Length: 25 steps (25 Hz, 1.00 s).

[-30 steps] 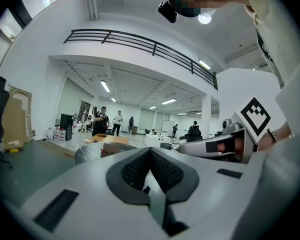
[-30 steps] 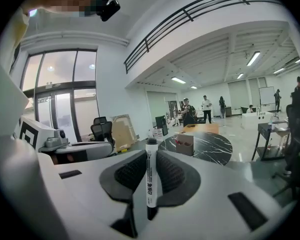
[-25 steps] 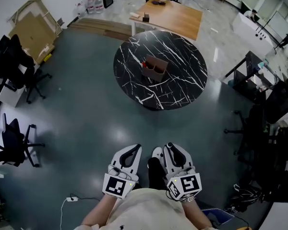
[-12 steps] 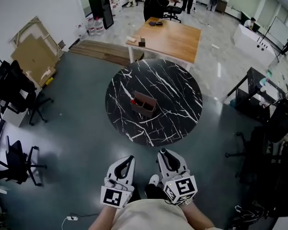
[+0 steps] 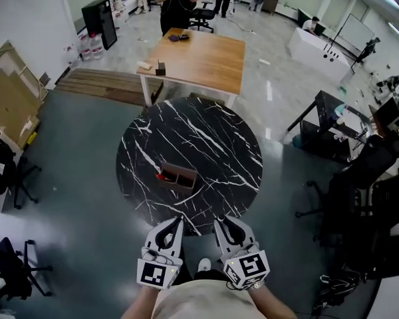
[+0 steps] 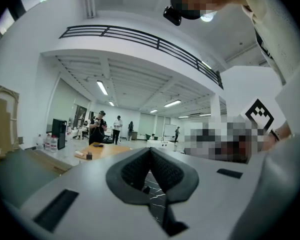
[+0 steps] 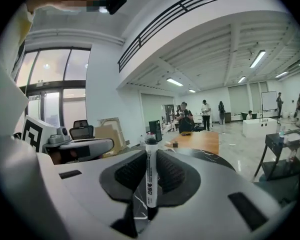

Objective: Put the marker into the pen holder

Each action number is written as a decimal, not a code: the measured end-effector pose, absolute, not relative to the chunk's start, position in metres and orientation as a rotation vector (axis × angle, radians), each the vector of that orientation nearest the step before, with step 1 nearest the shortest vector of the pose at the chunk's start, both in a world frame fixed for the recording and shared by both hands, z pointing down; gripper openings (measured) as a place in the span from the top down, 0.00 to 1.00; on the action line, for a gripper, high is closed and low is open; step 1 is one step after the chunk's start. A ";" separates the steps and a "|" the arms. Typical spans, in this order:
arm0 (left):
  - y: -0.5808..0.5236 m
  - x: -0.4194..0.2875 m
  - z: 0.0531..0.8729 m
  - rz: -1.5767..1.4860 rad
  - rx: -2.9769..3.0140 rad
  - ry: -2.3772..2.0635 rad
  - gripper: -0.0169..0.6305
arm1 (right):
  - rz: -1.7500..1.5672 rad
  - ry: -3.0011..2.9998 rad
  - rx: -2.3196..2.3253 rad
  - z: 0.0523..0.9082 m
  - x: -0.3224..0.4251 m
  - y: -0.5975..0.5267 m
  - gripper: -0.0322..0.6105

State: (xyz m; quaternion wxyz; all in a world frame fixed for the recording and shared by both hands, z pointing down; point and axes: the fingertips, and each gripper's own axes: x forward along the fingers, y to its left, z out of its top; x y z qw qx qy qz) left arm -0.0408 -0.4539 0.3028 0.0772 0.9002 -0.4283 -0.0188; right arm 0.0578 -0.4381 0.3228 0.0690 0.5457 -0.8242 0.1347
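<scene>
Round marble table point(image 5: 213, 141) bearing pen holder point(image 5: 178, 176) stands on grey floor point(image 5: 73, 158).

Round black marble-patterned table point(image 5: 206, 145), white veins, stands on glossy dark floor point(image 5: 73, 178). Brown compartmented pen holder point(image 5: 179, 177) sits toward its near-left edge. Small red item point(image 5: 161, 176) at the holder's left end; inside or beside, unclear.

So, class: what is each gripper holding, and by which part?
The right gripper holds the marker, jaws clamped on its white barrel, black end poking past the tips. The left gripper has its jaws shut on nothing.
</scene>
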 end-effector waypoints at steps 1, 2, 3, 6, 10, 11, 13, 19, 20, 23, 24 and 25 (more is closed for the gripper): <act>-0.497 -0.052 0.313 -0.049 2.704 -1.257 0.96 | 0.415 -2.465 1.674 0.331 0.048 -0.479 0.83; -0.537 -0.064 0.325 -0.040 2.716 -1.235 0.96 | 0.428 -2.453 1.706 0.342 0.036 -0.516 0.83; -0.574 -0.076 0.337 -0.032 2.731 -1.215 0.96 | 0.441 -2.442 1.730 0.356 0.024 -0.552 0.83; -0.678 -0.106 0.371 -0.020 2.755 -1.159 0.96 | 0.449 -2.399 1.739 0.401 -0.008 -0.656 0.83; -0.793 -0.125 0.429 0.014 2.706 -1.109 0.96 | 0.458 -2.369 1.733 0.462 -0.030 -0.776 0.83; -0.815 -0.128 0.447 0.030 2.688 -1.106 0.96 | 0.464 -2.369 1.741 0.479 -0.033 -0.800 0.83; -0.853 -0.132 0.482 0.057 2.656 -1.102 0.96 | 0.431 -2.369 1.763 0.512 -0.037 -0.842 0.83; -0.932 -0.116 0.579 0.154 2.584 -1.028 0.96 | 0.260 -2.338 1.795 0.601 -0.026 -0.936 0.83; -0.944 -0.108 0.591 0.169 2.579 -1.016 0.96 | 0.278 -2.332 1.788 0.615 -0.020 -0.948 0.83; -0.973 -0.090 0.612 0.184 2.541 -1.034 0.96 | 0.338 -2.323 1.776 0.644 -0.002 -0.971 0.83; -0.977 -0.086 0.615 0.181 2.525 -1.047 0.96 | 0.355 -2.324 1.794 0.647 0.003 -0.977 0.83; -0.979 -0.084 0.617 0.177 2.509 -1.056 0.96 | 0.370 -2.330 1.816 0.648 0.005 -0.981 0.83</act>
